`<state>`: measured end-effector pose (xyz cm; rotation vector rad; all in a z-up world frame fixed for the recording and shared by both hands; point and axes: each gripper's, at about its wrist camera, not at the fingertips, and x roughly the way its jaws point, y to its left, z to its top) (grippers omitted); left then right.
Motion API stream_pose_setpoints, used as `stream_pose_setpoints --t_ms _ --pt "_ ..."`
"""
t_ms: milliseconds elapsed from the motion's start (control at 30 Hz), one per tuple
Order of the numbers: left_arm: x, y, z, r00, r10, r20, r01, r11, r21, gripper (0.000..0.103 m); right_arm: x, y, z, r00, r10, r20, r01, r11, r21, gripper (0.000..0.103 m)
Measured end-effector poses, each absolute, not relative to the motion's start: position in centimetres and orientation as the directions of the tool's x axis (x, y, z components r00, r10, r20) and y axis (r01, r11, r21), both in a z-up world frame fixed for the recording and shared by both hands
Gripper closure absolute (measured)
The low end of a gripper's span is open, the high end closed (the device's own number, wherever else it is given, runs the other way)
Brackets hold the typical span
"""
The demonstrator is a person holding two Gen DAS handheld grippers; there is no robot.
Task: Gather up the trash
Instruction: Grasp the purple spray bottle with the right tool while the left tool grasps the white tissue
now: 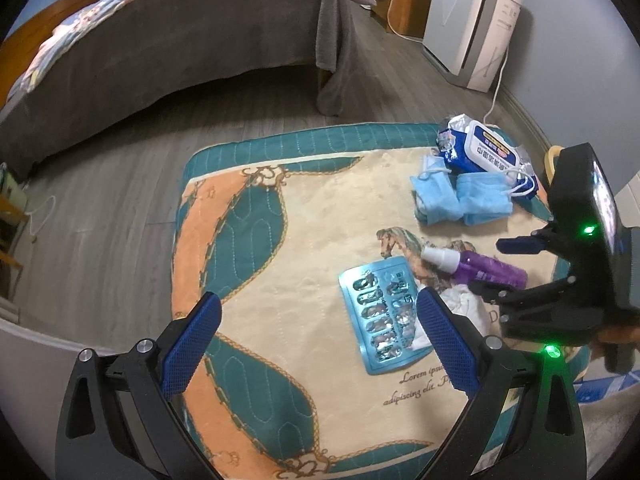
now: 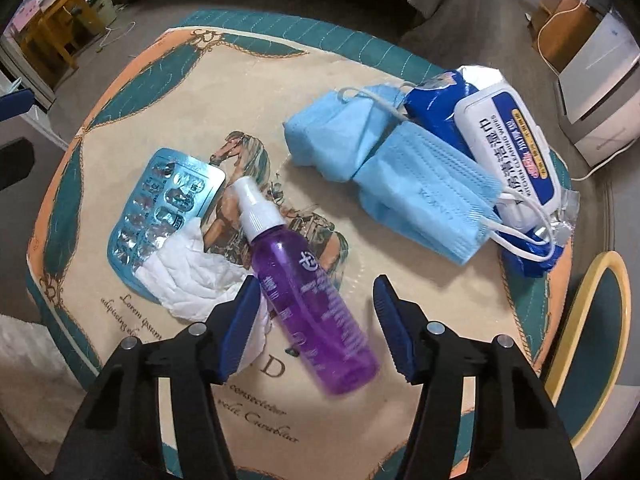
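A purple spray bottle (image 2: pixel 304 280) with a white nozzle lies on a patterned mat (image 2: pixel 360 60). My right gripper (image 2: pixel 316 320) points down over it, open, with the bottle's body between the fingers; the left pad is close against it and a gap shows on the right. A white crumpled tissue (image 2: pixel 188 276) and a teal blister pack (image 2: pixel 160 204) lie left of the bottle. Blue face masks (image 2: pixel 400 184) and a wet-wipes pack (image 2: pixel 508 152) lie farther back on the right. My left gripper (image 1: pixel 319 298) hangs open above the mat, with the blister pack (image 1: pixel 380 312) just inside its right finger.
The mat (image 1: pixel 280 240) lies on a wooden floor. A bed with a grey cover (image 1: pixel 200 40) stands behind it, and a white appliance (image 1: pixel 472 28) with a cable stands by the wall. A round yellow-rimmed teal object (image 2: pixel 592 320) sits at the mat's right edge.
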<state>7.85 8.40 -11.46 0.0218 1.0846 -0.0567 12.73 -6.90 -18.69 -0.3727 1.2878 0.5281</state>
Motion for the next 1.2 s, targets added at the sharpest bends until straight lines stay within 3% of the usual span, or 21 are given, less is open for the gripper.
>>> stream_pose_setpoints --t_ms 133,567,867,933,967,1200 --pt "7.9 8.2 -11.7 0.459 -0.039 -0.888 0.061 0.998 -0.013 0.006 13.2 -6.9 -19.2 0.148 0.198 -0.969 -0.549 0.832 0.086 0.063" --pt "7.9 3.7 -13.1 0.436 -0.042 -0.899 0.160 0.987 0.032 0.006 13.6 -12.7 -16.4 0.143 0.266 -0.953 -0.442 0.879 0.178 0.070" --pt "7.7 -2.1 -16.1 0.387 -0.116 -0.915 0.273 0.962 -0.006 0.010 12.2 -17.1 -17.8 0.122 0.158 -0.980 -0.400 0.911 0.097 0.070" --pt "7.7 -3.3 -17.0 0.367 -0.132 -0.921 0.301 0.954 -0.017 0.016 12.0 -18.0 -18.5 0.114 0.115 -0.987 -0.391 0.918 0.062 0.070" --pt "7.8 -3.8 -17.6 0.349 -0.133 -0.927 0.318 0.948 -0.016 0.024 12.1 -18.5 -18.9 0.105 0.101 -0.989 -0.381 0.923 0.054 0.070" --pt "8.1 -5.0 -19.6 0.327 -0.079 -0.942 0.356 0.933 0.045 0.037 12.3 -18.3 -20.2 0.092 0.092 -0.991 -0.402 0.914 0.048 0.069"
